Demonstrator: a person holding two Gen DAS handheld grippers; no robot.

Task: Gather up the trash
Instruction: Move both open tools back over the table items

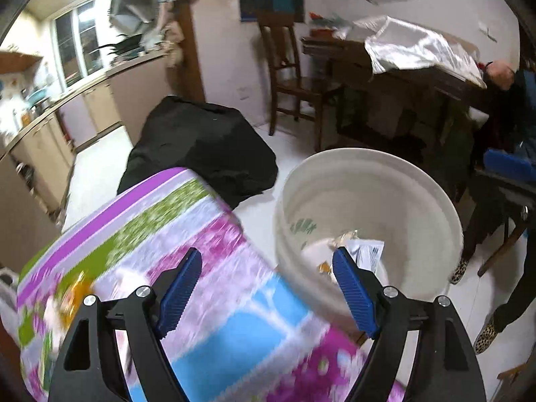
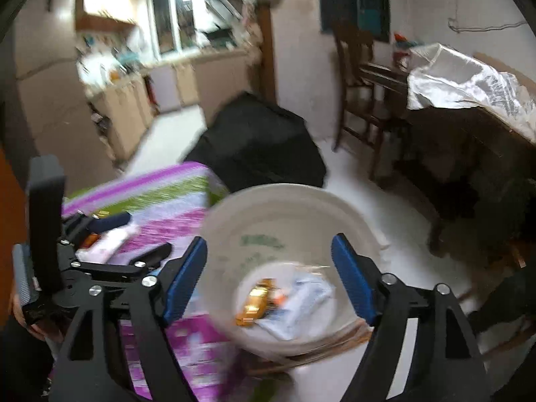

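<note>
Beside the table's right edge, on the pale floor, we find a white bucket (image 1: pixel 368 221), its mouth open toward both cameras. Within it lies the collected trash: in the right wrist view, an orange wrapper (image 2: pixel 256 305) rests on the bucket bottom just left of a white and blue packet (image 2: pixel 301 301), the two touching; the left wrist view shows the same white packet (image 1: pixel 366 251) against the near inner wall, partly hidden behind a blue finger pad. The table carries a floral cloth (image 1: pixel 207 268) in purple, green and blue, blurred by motion in both views. We record the left gripper (image 1: pixel 268 288) above the cloth's near right corner, its jaws spread wide with nothing between them. The right gripper (image 2: pixel 269 281) hangs over the bucket mouth, its jaws likewise spread wide and holding nothing. In the right wrist view the left gripper appears at the left (image 2: pixel 110 234), over the cloth, where small items beneath it are too blurred for us to identify. A black bag (image 1: pixel 201 147) sits on the floor at the far end of the table. Farther right stand a wooden chair (image 1: pixel 288 77) and a dark table draped with a white sheet (image 1: pixel 418 47). A kitchen counter (image 1: pixel 67 100) runs along the far left.
</note>
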